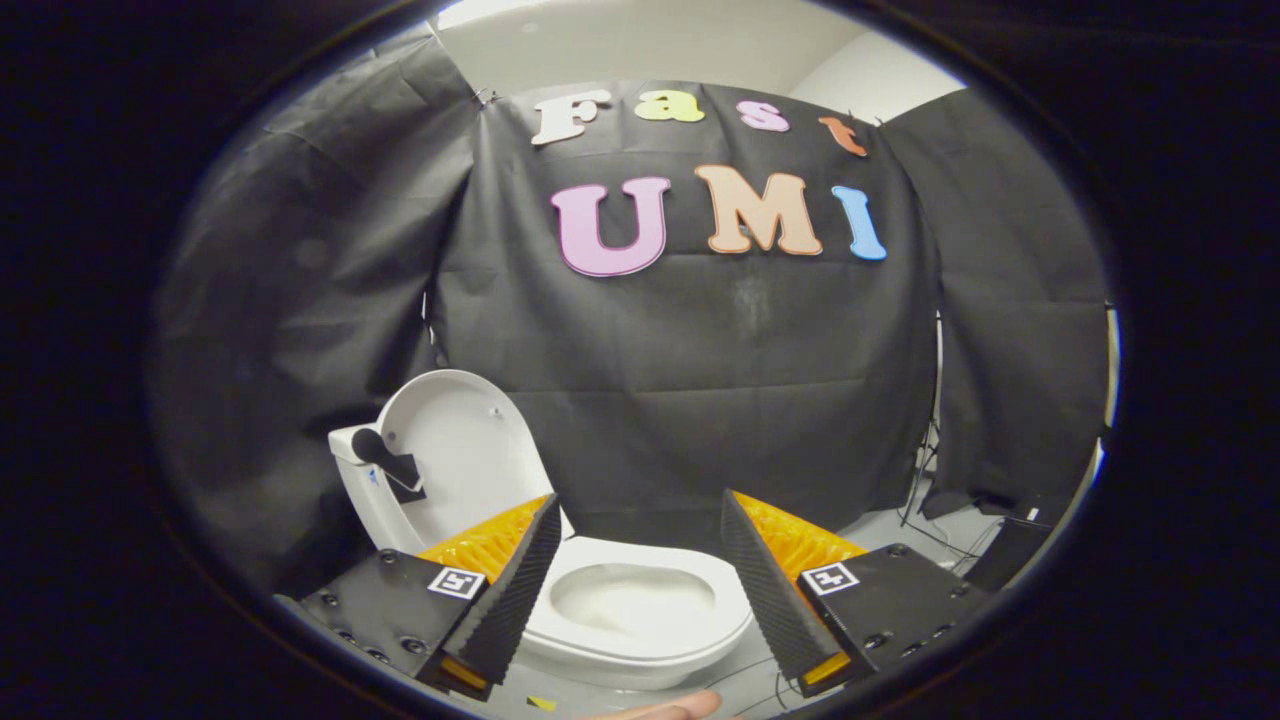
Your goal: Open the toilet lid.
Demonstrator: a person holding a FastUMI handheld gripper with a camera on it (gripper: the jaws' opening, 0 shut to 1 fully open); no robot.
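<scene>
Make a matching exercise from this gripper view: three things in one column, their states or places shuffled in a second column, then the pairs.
Things:
1. toilet lid
2. toilet bowl
3. gripper

States or places:
A. open, holding nothing
B. raised upright against the tank
C. uncovered, seen between the fingers

Pairs: 1-B, 2-C, 3-A

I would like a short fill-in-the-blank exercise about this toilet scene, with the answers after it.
1. The toilet lid stands ____, leaning back toward the tank.
2. The gripper fingers are spread ____, holding nothing.
3. The toilet bowl lies ____ the two fingers.
4. The wall behind the toilet is covered with black ____.

Answers: raised; open; between; cloth
</scene>
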